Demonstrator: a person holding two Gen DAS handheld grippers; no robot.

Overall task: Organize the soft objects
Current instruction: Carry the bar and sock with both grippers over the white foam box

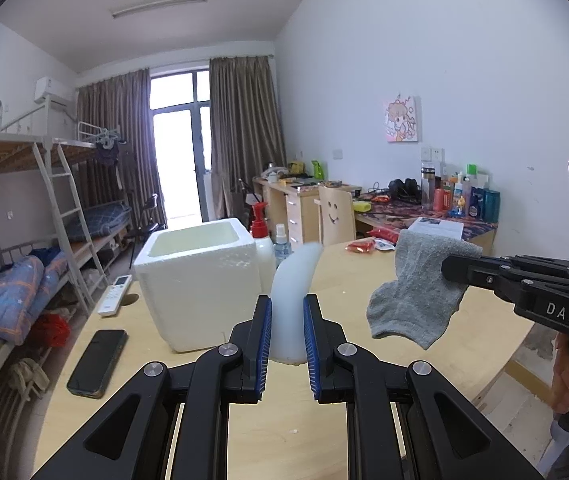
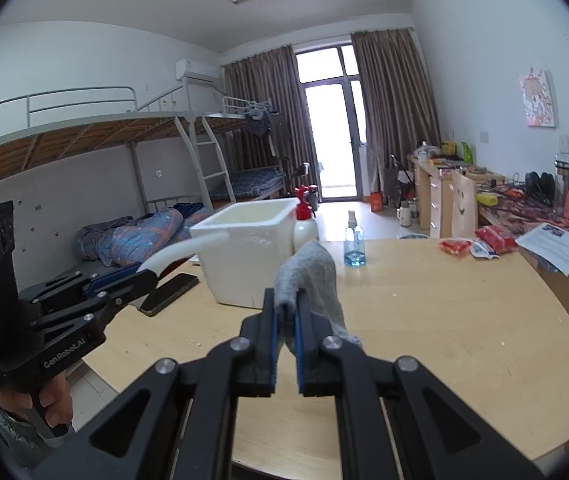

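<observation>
Presently the left gripper (image 1: pixel 287 330) pinches a curved white silicone piece (image 1: pixel 293 284) at centre frame; the right gripper (image 2: pixel 285 328) pinches a grey sock (image 2: pixel 310 280). Each should clear the foam box (image 1: pixel 200 276) rim before release

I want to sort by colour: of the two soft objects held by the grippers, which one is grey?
The sock in the right gripper is grey; the curved piece in the left gripper is white.

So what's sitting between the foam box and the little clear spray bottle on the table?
A white bottle with a red pump top stands between the foam box and the clear spray bottle, right against the box's side. The right wrist view shows it best.
</observation>
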